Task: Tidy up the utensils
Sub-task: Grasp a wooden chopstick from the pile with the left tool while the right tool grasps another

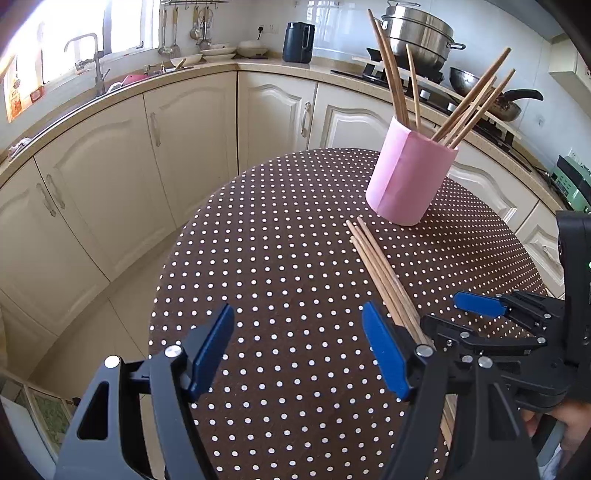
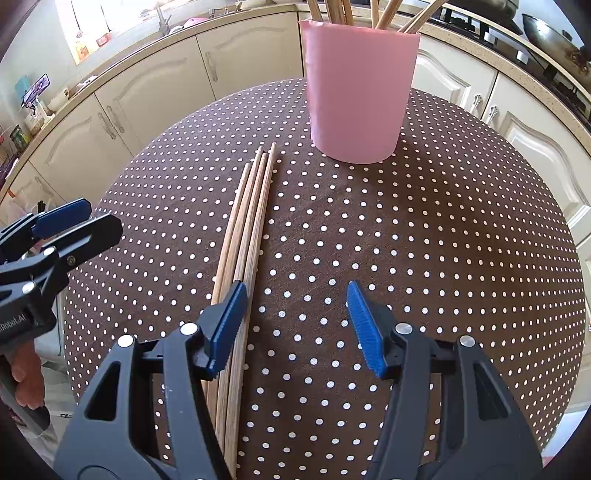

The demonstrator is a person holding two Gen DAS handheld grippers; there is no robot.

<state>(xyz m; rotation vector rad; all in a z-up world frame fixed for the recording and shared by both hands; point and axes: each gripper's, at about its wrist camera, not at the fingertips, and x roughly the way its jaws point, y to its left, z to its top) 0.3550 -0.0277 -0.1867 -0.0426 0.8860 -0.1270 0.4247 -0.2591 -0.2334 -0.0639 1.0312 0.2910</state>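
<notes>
Bright daylight enters through the window (image 1: pixel 74 33), which is blown out to white. Both views stay sharp, with soft shadows, strong fisheye bending of the cabinets (image 1: pixel 110 177) and dark vignetted corners.

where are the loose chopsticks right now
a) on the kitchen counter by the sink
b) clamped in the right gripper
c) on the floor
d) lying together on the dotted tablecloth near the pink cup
d: the loose chopsticks lie side by side on the dotted tablecloth, short of the pink cup; the right gripper is open with only cloth between its pads.
</notes>
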